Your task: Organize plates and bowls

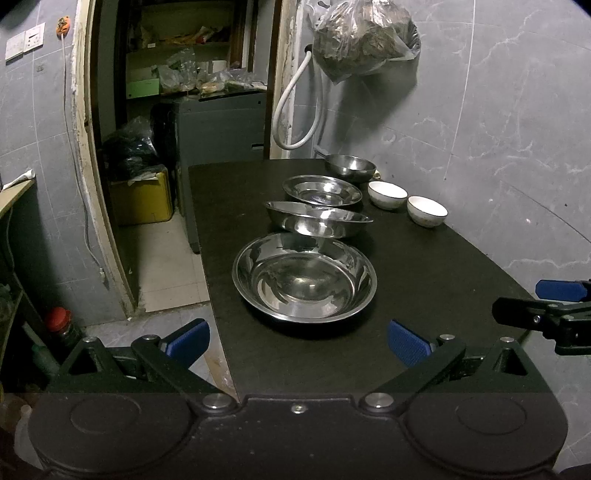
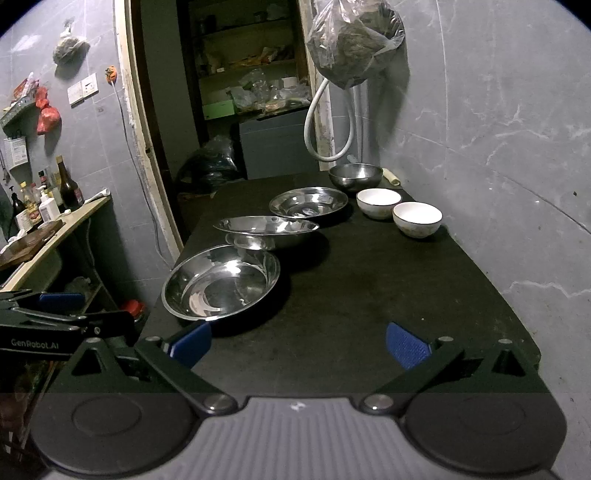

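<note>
Three steel plates stand in a row on the black table point(image 1: 424, 295): a near plate point(image 1: 304, 277) point(image 2: 221, 282), a middle plate point(image 1: 317, 219) point(image 2: 266, 230) tilted with one edge resting on the near one, and a far plate point(image 1: 321, 190) point(image 2: 308, 202). A steel bowl point(image 1: 350, 166) point(image 2: 355, 175) and two white bowls point(image 1: 387, 194) point(image 1: 427, 210) point(image 2: 378, 202) point(image 2: 417, 219) stand at the back right. My left gripper point(image 1: 297, 341) is open and empty just in front of the near plate. My right gripper point(image 2: 299, 345) is open and empty over the table's front.
A tiled wall point(image 1: 517, 129) runs along the table's right side, with a hanging plastic bag point(image 1: 364, 35) and a white hose point(image 1: 295, 110) above the far end. A doorway with cluttered shelves point(image 1: 184, 74) lies behind. A counter with bottles point(image 2: 40, 206) stands at the left.
</note>
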`<state>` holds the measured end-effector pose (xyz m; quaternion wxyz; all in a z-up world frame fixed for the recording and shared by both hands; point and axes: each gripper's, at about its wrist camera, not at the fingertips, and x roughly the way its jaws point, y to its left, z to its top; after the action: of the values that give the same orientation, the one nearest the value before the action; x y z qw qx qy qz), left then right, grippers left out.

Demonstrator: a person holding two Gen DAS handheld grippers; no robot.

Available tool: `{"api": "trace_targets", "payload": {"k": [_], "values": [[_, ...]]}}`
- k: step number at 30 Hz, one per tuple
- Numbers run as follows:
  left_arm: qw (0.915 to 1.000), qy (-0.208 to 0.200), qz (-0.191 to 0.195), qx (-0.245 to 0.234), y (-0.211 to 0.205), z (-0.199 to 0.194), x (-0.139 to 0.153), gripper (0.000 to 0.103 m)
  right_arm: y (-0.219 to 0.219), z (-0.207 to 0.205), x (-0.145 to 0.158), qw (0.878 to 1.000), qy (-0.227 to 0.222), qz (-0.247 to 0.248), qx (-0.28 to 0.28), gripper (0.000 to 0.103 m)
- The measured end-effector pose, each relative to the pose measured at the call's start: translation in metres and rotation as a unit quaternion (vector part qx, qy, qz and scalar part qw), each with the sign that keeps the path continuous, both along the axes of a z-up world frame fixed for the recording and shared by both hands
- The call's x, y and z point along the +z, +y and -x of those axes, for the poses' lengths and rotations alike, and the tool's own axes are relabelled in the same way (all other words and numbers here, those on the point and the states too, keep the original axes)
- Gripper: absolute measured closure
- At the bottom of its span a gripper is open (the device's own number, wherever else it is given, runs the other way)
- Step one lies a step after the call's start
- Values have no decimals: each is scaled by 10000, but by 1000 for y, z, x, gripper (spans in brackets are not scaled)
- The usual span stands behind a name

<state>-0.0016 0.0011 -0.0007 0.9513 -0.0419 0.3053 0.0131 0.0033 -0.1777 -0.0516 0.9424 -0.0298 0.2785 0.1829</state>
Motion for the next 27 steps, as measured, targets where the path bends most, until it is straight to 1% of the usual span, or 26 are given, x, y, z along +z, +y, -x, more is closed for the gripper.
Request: {"api": "trace_targets", "payload": {"k": [22, 23, 27], "values": [[10000, 1, -1, -13, 1, -1, 1, 1, 3, 3, -1, 10000, -25, 15, -10, 0], [10000, -1, -4, -8, 1, -1, 0, 1, -1, 0, 3, 10000, -25, 16, -12, 0], [10000, 6, -1, -1, 1, -1, 0, 1, 0, 0, 3, 10000, -27, 17, -9, 0]]}}
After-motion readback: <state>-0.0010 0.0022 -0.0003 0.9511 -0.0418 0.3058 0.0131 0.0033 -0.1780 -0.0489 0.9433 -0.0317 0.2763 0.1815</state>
